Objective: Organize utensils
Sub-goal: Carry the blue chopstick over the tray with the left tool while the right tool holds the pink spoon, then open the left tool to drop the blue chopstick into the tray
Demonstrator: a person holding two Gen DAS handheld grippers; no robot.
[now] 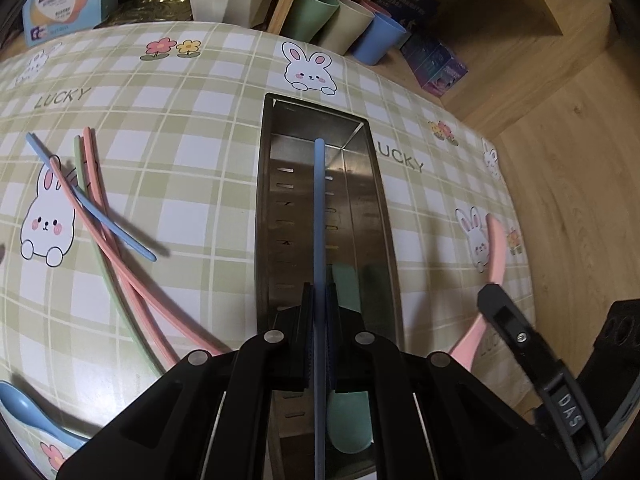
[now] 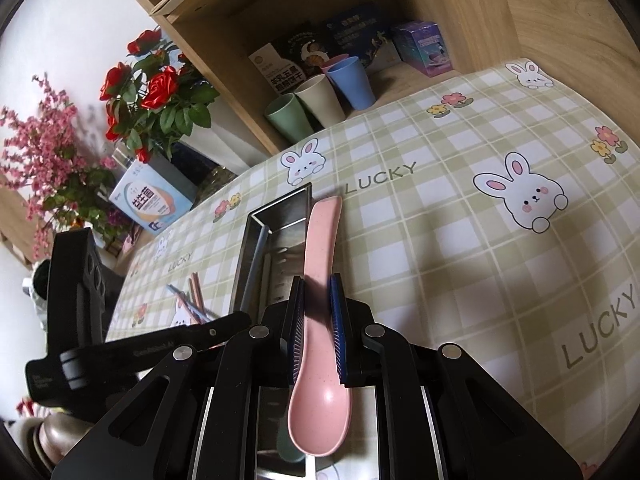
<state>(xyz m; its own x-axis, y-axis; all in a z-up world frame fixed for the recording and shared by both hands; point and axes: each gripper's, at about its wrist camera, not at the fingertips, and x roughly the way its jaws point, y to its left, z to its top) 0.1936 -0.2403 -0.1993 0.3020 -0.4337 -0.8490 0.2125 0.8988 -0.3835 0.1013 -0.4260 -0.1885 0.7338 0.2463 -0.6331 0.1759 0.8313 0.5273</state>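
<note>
My left hand-held gripper (image 1: 320, 300) hides most of the pale green spoon (image 1: 347, 416) lying in the long slotted steel tray (image 1: 382, 216) on the checked rabbit-print surface (image 1: 192, 200); it is clamped on a slim blue chopstick (image 1: 319, 208) over the tray. My right hand-held gripper (image 2: 317, 312) is clamped on a speckled pink plastic spoon (image 2: 320, 400) above the tray's edge, its bowl towards the camera.

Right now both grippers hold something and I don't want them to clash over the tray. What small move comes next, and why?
Probably lower the left gripper a little and open it, letting the blue chopstick drop into the metal tray. The chopstick already lies lengthwise above the tray, beside a green spoon inside. The right gripper, shut on the pink spoon, could wait at the tray's side.
</note>
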